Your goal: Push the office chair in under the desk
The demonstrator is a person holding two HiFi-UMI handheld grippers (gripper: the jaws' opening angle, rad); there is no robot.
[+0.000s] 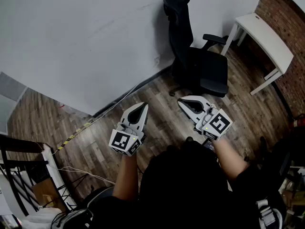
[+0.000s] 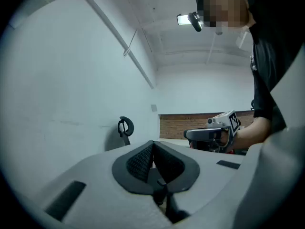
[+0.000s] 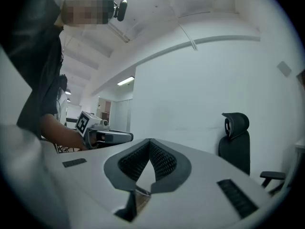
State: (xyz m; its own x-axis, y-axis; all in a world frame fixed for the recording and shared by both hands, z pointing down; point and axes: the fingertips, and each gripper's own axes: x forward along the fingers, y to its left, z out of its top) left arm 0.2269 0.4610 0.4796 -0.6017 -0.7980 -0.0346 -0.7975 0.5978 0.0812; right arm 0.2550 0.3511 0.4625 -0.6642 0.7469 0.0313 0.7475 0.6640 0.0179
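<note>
Floorboards point(image 1: 248, 116), white wall point(image 1: 86, 37), office chair point(image 1: 200, 66)

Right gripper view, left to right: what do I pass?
Arm → left claw → right claw, shut and empty → chair against the wall.

Matt black office chair point(image 1: 209, 73), wood-plank floor point(image 1: 162, 123), rough brick wall point(image 1: 286, 11)
</note>
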